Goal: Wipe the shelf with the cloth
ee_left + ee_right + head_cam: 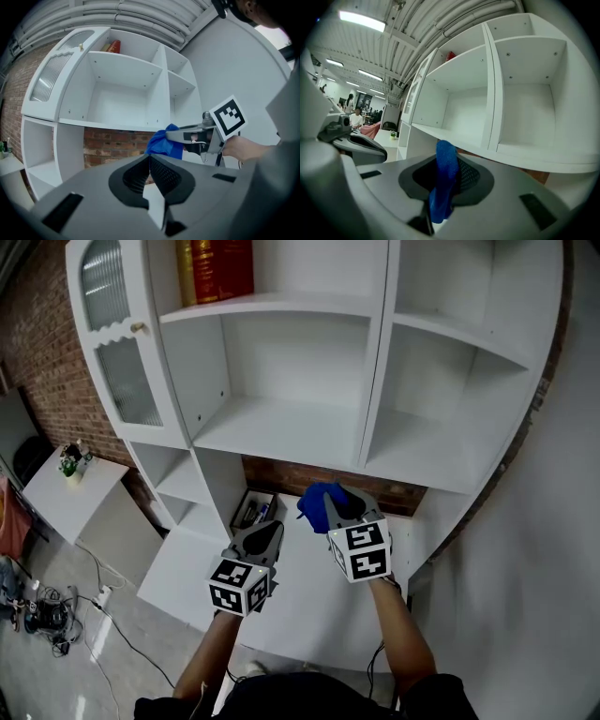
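— Where is the cloth right now?

— In my right claw (330,512). Its jaws are clamped on the blue cloth (315,502), and a loose bunch pokes out past the tips. In the right gripper view a thin fold of it stands up between the pads. My left claw (266,533) is pressed together on nothing. It hovers just beside the right one, above the white tabletop (309,607).

— And the shelf?

— The wide white shelf (281,432) is ahead and higher up, above the strip of brick wall (300,474). It looks bare, and the cloth isn't touching it yet.

— So how do you do this well?

— I'd raise the right claw and set the loose bunch on the board, not the hard tips. Then I'd sweep from the back corner to the front edge in overlapping passes. Only a thin fold seems to be pinched, so I'd press lightly or the cloth may drag out. The left claw should hang back. The red books (217,268) stand one level higher, out of the way.
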`<state>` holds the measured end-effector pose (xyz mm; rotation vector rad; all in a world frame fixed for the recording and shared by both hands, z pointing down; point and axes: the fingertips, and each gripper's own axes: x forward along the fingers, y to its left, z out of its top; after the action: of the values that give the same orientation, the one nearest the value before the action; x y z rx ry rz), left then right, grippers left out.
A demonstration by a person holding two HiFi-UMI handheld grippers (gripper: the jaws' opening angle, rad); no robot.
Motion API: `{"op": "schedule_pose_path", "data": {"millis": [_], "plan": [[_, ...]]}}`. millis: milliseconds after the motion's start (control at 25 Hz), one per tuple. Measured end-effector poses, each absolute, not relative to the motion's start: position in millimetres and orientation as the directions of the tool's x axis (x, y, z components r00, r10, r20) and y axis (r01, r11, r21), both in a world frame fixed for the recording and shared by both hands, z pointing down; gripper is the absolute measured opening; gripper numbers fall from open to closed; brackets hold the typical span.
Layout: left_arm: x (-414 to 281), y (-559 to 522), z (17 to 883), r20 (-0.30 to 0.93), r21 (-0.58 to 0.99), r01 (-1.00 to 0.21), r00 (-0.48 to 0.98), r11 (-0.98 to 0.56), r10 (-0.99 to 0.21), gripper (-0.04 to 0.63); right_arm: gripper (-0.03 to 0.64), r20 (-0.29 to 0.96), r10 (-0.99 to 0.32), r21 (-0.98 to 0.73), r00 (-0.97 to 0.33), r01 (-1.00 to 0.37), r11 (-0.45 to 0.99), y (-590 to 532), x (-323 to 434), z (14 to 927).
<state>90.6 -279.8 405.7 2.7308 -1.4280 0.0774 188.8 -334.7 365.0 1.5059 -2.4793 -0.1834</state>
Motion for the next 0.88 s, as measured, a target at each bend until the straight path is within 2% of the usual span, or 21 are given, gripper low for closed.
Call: {"op": "schedule_pose_path", "data": {"millis": [400,880], "plan": [[78.8,-278.2,404.3,0.062,0.042,-0.832,0.555,-0.553,-0.830,0.017,0.080,0.090,-0.870,0.146,-0.485,-0.858,0.493,-315.4,175.3,376.0],[22.5,-248.5,395.5,0.015,0.061,-0.838,0.545,-0.543,-0.839,0.017,0.080,0.092,-0.849,0.063,-0.520,-0.848,0.526,-274.8,109.1,389.2]]}}
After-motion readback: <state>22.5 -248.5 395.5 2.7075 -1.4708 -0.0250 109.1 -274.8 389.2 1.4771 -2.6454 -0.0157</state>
